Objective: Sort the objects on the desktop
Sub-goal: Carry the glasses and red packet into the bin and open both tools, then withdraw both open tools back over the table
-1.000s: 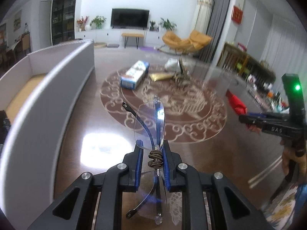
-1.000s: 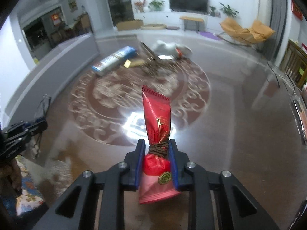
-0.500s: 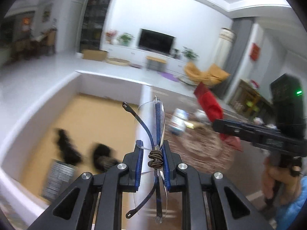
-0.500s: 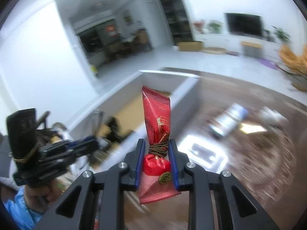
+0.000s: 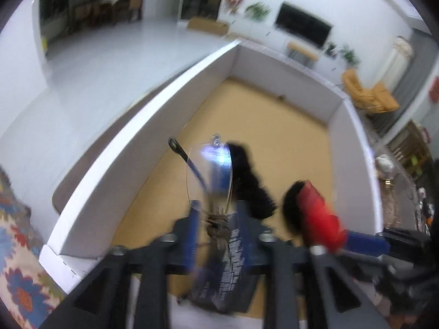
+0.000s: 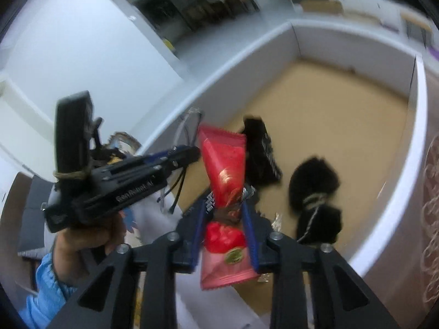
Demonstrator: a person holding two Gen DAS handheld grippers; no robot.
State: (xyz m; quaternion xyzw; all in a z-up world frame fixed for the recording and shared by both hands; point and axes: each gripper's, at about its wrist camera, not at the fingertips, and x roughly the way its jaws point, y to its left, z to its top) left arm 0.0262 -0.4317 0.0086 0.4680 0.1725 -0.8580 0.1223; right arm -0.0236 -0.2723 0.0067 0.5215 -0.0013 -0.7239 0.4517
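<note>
My left gripper (image 5: 216,219) is shut on a pair of rimless glasses (image 5: 208,170) with dark temples, held above the near end of a white-walled box (image 5: 131,148) with a tan floor. My right gripper (image 6: 223,213) is shut on a red snack packet (image 6: 223,164), held over the same box (image 6: 397,192). The packet (image 5: 318,216) and right gripper show at the right of the left wrist view. The left gripper (image 6: 189,152) with the glasses (image 6: 186,126) shows at the left of the right wrist view.
Inside the box lie a black packet (image 6: 260,153), a fuzzy black bundle tied with cord (image 6: 315,197) and a dark printed packet (image 5: 233,260). A patterned cloth (image 5: 16,260) lies left of the box. The ornate brown table (image 6: 432,192) is to the right.
Both grippers have swung left from the brown table to above the box, still holding the glasses and the red packet. They now sit close together over the box's near end.
</note>
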